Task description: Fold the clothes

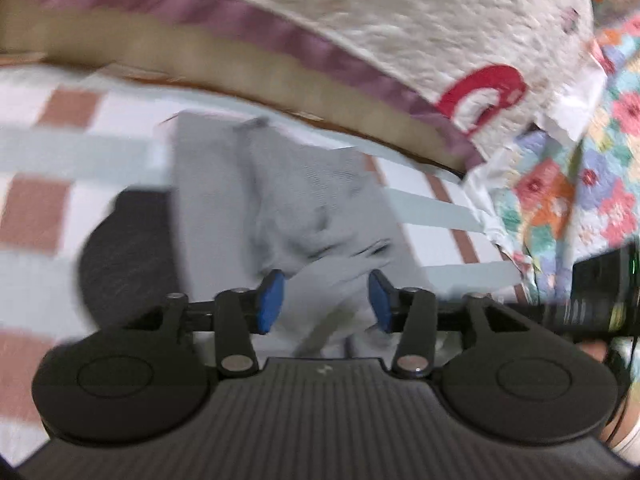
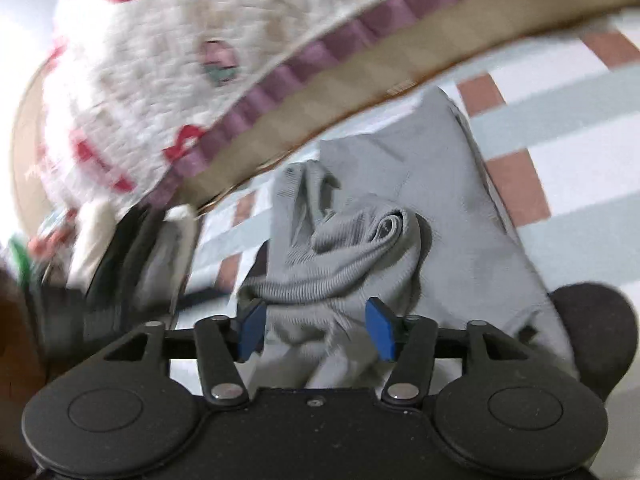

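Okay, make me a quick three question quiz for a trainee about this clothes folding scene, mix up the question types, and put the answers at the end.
1. True or false: the left gripper is clamped shut on the grey garment.
2. What lies partly under the grey garment? A) a dark garment B) a yellow towel C) a wooden tray
3. Fill in: the ribbed cuff sits just ahead of the right gripper's blue ____.

Key: 1 false, both fingers stand apart. 2 A. 3 fingers.
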A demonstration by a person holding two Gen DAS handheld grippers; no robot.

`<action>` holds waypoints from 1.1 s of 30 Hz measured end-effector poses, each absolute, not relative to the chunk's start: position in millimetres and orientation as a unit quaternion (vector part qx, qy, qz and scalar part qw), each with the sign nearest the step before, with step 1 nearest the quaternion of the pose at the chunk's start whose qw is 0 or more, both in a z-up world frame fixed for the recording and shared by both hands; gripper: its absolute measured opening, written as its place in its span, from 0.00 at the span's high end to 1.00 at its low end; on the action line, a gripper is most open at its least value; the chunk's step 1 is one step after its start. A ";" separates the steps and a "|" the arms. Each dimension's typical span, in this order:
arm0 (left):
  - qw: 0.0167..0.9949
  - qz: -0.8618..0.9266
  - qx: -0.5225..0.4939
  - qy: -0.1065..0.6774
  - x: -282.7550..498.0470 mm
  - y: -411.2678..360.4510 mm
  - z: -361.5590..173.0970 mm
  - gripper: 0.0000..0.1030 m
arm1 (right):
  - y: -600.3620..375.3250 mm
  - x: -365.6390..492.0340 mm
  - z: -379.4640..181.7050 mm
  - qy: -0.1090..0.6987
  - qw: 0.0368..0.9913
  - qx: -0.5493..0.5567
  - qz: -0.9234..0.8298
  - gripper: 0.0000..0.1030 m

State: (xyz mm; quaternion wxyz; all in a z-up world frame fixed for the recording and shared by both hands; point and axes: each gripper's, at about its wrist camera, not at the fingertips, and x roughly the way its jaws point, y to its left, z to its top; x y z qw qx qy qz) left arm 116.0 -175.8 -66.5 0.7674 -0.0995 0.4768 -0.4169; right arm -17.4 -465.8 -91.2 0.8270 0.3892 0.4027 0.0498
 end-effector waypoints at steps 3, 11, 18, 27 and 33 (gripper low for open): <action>0.770 -0.431 -0.102 0.459 108.7 -155.5 -81.4 0.51 | -461.8 7.7 -89.4 0.432 0.805 0.407 0.026 0.40; 0.773 -0.508 0.006 0.379 97.9 -181.2 -101.3 0.30 | -472.9 8.5 -119.0 0.469 0.749 0.465 -0.045 0.38; 0.757 -0.495 -0.035 0.425 114.2 -200.5 -128.2 0.31 | -485.8 1.1 -148.5 0.432 0.722 0.541 -0.019 0.37; 0.651 -0.608 -0.113 0.440 90.4 -227.0 -110.2 0.93 | -493.3 -17.9 -134.7 0.396 0.748 0.532 0.021 0.45; 0.661 -0.580 -0.064 0.473 50.0 -266.3 -125.4 0.91 | -506.1 -48.3 -134.2 0.383 0.747 0.543 0.023 0.34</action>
